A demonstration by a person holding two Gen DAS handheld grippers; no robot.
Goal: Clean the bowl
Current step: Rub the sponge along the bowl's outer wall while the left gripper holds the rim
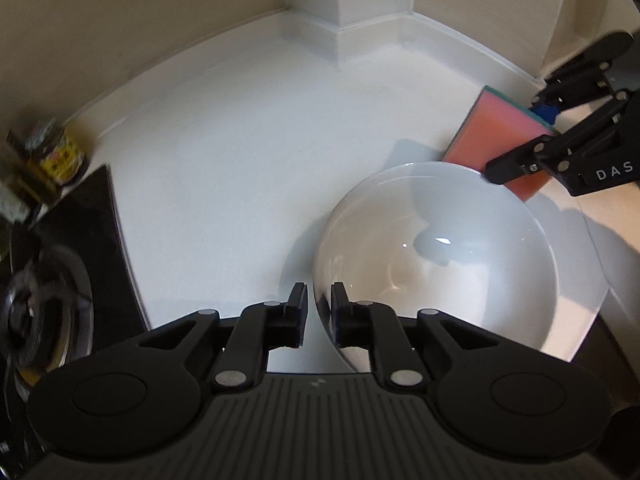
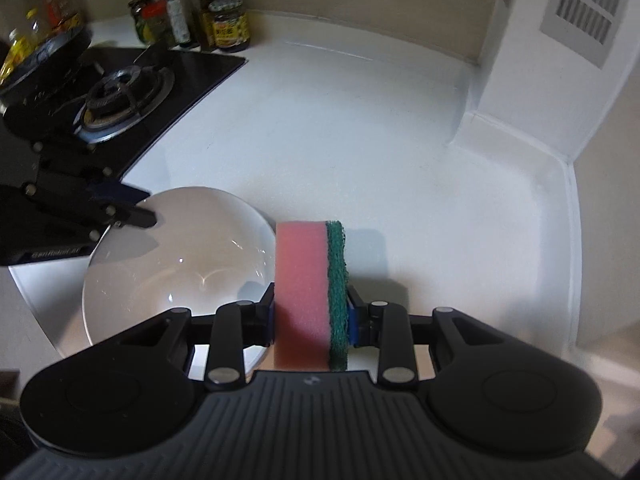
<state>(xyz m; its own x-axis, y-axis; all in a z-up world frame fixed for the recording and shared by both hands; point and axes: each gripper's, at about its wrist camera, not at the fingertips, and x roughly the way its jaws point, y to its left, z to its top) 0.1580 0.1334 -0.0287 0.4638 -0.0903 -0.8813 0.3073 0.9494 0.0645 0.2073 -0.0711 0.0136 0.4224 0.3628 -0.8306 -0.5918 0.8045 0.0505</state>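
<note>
A white bowl (image 1: pixel 440 260) (image 2: pixel 168 272) sits on the white counter (image 1: pixel 240 160) near its front edge. My left gripper (image 1: pixel 319 300) (image 2: pixel 140 208) straddles the bowl's near rim, one finger inside and one outside. A thin gap shows beside the rim, so the jaws stand slightly open and do not press on it. My right gripper (image 2: pixel 312 308) (image 1: pixel 520 140) is shut on a pink sponge (image 2: pixel 302 280) (image 1: pixel 500 124) with a green scouring side. It holds the sponge upright, just beside the bowl's far right rim and above the counter.
A black gas hob (image 2: pixel 120 92) (image 1: pixel 60 280) lies to the left, with a dark pan (image 2: pixel 44 52) on it. Jars and bottles (image 2: pixel 228 24) (image 1: pixel 56 152) stand behind it against the wall. A white column (image 1: pixel 360 0) juts out at the back, and a vent (image 2: pixel 588 4) is in the wall at right.
</note>
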